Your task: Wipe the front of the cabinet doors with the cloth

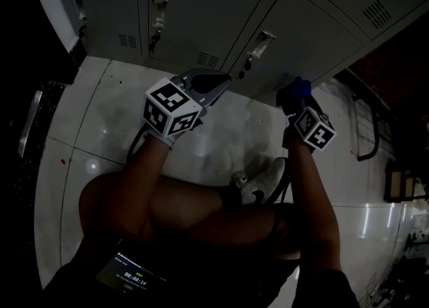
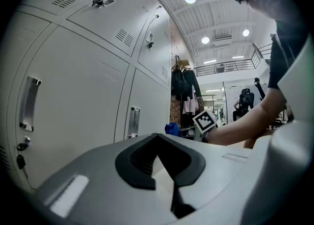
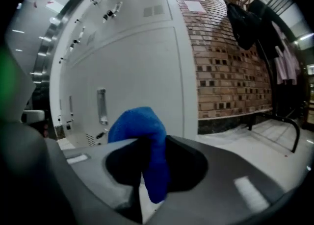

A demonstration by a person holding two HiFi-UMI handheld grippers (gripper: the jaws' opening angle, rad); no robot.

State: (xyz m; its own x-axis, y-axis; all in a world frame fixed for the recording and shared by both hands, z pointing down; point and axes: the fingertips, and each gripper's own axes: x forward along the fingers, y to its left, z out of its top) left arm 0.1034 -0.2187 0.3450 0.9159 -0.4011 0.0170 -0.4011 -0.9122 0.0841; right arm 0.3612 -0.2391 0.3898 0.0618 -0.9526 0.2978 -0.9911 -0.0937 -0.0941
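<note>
Grey cabinet doors (image 1: pixel 201 11) with handles and keys run across the top of the head view. My right gripper (image 1: pixel 293 102) is shut on a blue cloth (image 1: pixel 295 89), which bulges out of the jaws (image 3: pixel 142 136) close to a lower door (image 3: pixel 137 67), beside its handle (image 3: pixel 101 106); I cannot tell whether the cloth touches the door. My left gripper (image 1: pixel 213 84) is shut with nothing in it and hangs just in front of the doors' lower edge. In the left gripper view the left gripper (image 2: pixel 159 140) points along the doors (image 2: pixel 73 96), with the cloth (image 2: pixel 171 128) beyond it.
The person crouches on pale floor tiles (image 1: pixel 100 112), with a white shoe (image 1: pixel 263 182) under the arms. A screen with a timer (image 1: pixel 131 274) is at the lap. A dark metal bench frame (image 1: pixel 367 122) stands at the right, by a brick wall (image 3: pixel 230 72).
</note>
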